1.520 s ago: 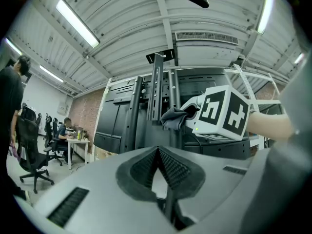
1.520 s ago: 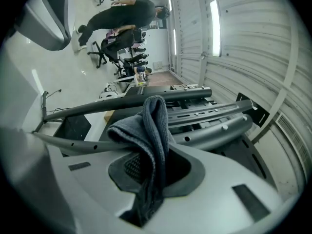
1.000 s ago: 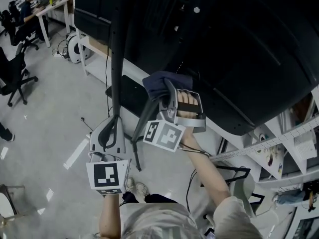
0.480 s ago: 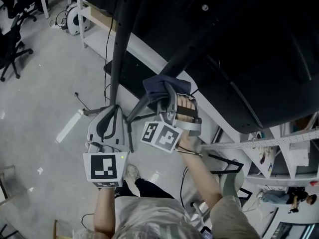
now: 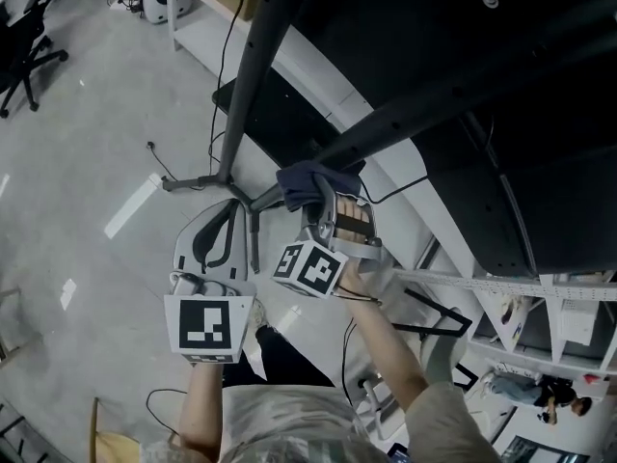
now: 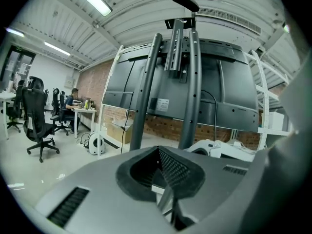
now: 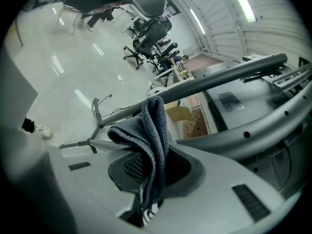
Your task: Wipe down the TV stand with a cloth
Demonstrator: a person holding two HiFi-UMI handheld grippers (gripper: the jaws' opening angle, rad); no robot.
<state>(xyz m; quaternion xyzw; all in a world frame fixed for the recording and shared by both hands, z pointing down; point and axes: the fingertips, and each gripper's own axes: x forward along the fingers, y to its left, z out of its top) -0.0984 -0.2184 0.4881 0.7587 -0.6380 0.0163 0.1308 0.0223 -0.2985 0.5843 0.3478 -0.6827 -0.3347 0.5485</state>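
Observation:
The TV stand's dark slanted pole [image 5: 253,75] runs down to thin legs [image 5: 198,181] on the floor, under the black back of the TV [image 5: 463,95]. A second pole [image 5: 453,95] crosses toward it. My right gripper [image 5: 326,205] is shut on a dark blue cloth [image 5: 308,181], which is bunched against the poles where they meet. In the right gripper view the cloth [image 7: 152,135] hangs folded between the jaws of the right gripper [image 7: 155,152], just below the pole [image 7: 219,79]. My left gripper [image 5: 224,222] is shut and holds nothing, left of the cloth. The left gripper [image 6: 160,150] faces the stand's two uprights [image 6: 146,82].
Cables [image 5: 166,162] and a white strip [image 5: 130,205] lie on the grey floor by the stand's legs. Office chairs [image 5: 29,51] stand at the far left. A white shelf rack [image 5: 540,292] fills the right side. A person [image 6: 72,101] sits at a distant desk.
Both grippers have come lower along the stand toward its floor legs. The cloth stays held in the right gripper against the pole. More floor shows now.

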